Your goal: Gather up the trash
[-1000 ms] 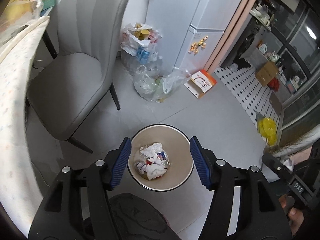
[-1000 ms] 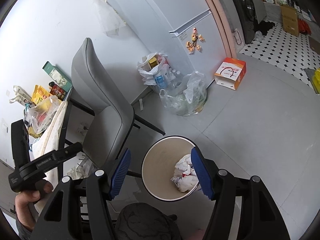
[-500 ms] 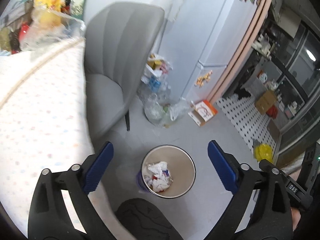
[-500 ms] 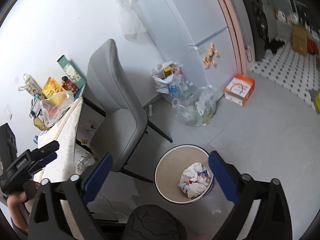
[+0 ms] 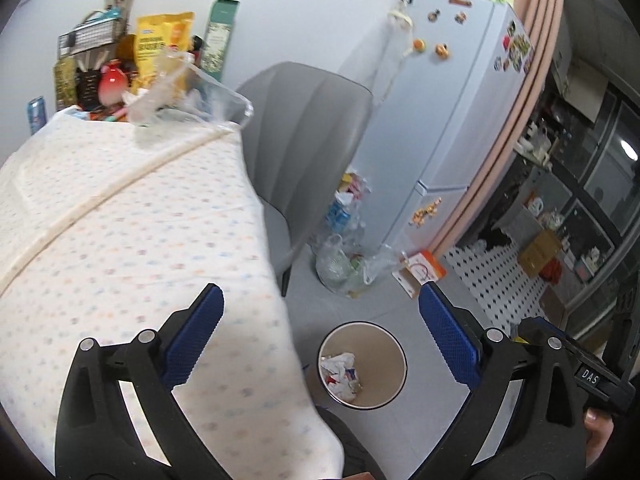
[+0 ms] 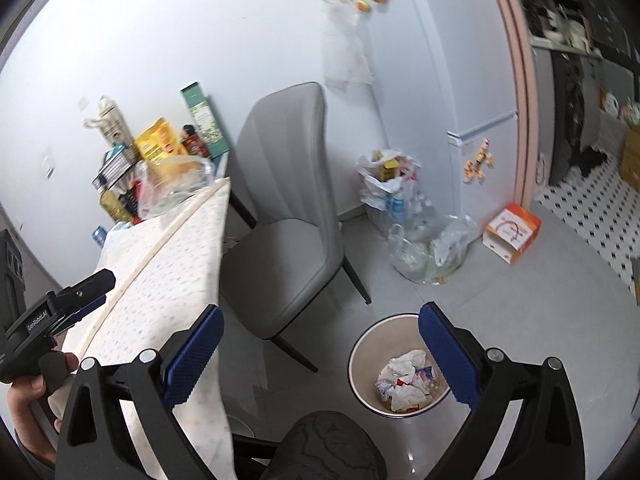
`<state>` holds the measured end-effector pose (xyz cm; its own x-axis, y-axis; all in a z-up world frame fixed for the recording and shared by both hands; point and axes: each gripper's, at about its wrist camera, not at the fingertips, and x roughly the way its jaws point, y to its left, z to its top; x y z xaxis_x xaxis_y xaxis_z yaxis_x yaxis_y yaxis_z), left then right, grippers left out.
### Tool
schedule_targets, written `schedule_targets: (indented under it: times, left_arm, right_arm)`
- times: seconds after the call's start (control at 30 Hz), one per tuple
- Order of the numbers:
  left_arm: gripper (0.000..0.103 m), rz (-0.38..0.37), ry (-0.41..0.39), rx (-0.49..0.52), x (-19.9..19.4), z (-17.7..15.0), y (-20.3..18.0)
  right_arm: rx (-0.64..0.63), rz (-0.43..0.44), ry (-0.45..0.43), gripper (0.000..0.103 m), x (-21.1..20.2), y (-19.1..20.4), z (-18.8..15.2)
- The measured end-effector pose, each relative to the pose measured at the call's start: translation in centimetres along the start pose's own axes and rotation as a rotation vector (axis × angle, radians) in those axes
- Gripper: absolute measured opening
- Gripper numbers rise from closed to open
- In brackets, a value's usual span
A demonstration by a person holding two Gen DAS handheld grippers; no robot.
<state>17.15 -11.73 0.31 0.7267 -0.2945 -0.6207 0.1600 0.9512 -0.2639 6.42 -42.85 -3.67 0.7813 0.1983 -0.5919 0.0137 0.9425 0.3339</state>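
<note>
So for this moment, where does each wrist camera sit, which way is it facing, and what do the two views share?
Left wrist: sits behind the open left gripper, looking down past the tablecloth edge at the trash bin; the right gripper's body shows at right.
Right wrist: sits behind the open right gripper, facing the grey chair and bin; the left hand shows at lower left.
Shared: bin with crumpled paper, chair, fridge, floor bags.

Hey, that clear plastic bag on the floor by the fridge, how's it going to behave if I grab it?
The clear plastic bag looks thin and crumpled, so it will probably be floppy and sag. The contents seem like loose empty packaging, so likely light. Its top looks open; things may spill if tilted.
</note>
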Motion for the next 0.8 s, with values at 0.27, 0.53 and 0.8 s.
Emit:
schedule_targets:
  times: [0.27,0.53,0.8]
  left_arm:
    - [0.097,0.039,-0.076,-0.020,-5.1,-0.3,3.3]
    - [0.097,0.080,-0.145,-0.027,-10.1,-1.1,5.2]
    - [0.097,0.115,-0.200,-0.021,-14.6,-2.1,6.4]
  right_arm:
    - [-0.076,0.020,-0.029,0.095,-1.9,4.8,0.2]
    - [-0.144,0.050,-0.058,0.095,-4.1,9.1,-0.5]
    - [-0.197,0.086,-0.096,0.095,-6.7,12.4,-1.0]
